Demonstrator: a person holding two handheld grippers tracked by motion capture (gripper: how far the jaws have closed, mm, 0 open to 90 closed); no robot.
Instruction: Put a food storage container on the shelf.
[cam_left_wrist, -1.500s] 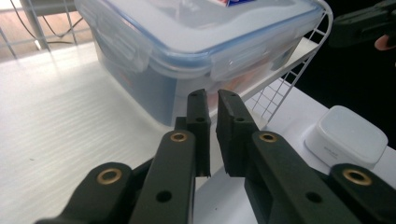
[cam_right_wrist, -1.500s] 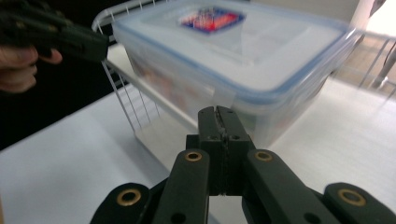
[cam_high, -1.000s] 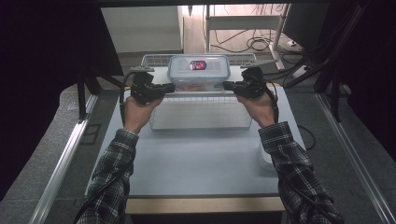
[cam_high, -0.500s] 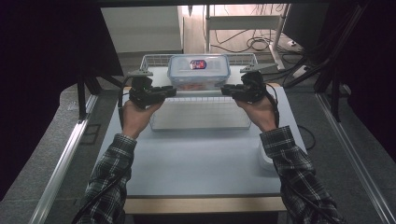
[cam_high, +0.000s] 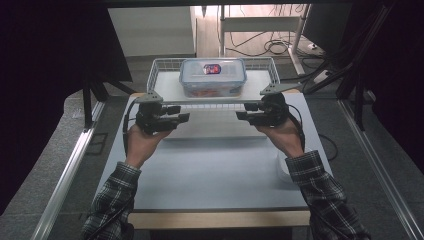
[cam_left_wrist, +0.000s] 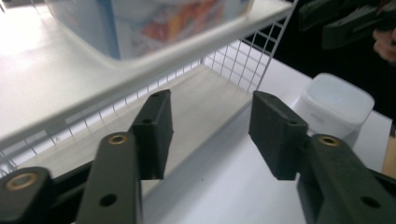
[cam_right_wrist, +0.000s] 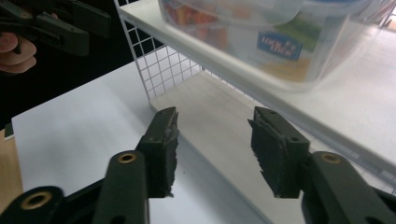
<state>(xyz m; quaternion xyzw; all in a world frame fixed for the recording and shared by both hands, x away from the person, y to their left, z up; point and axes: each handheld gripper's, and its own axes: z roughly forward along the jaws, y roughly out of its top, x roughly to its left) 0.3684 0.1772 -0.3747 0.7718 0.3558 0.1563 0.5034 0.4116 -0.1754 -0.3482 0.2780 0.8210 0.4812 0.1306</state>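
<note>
1 container (cam_high: 213, 77), 1 rack (cam_high: 162, 80), 2 open hand-held grippers

Both forearms in plaid sleeves are reaching forward, palms turned inward. The black two-jaw left gripper (cam_high: 181, 113) and the black two-jaw right gripper (cam_high: 245, 111) are pointing toward each other, level; their jaws have just been opening and are standing apart with nothing between them.

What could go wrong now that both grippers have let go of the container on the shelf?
1. The left gripper and right gripper, jaws just opened and empty, sit close under the wire shelf edge; lifting could snag it.
2. The container sits near the front edge, so a bump might tip it off.
</note>
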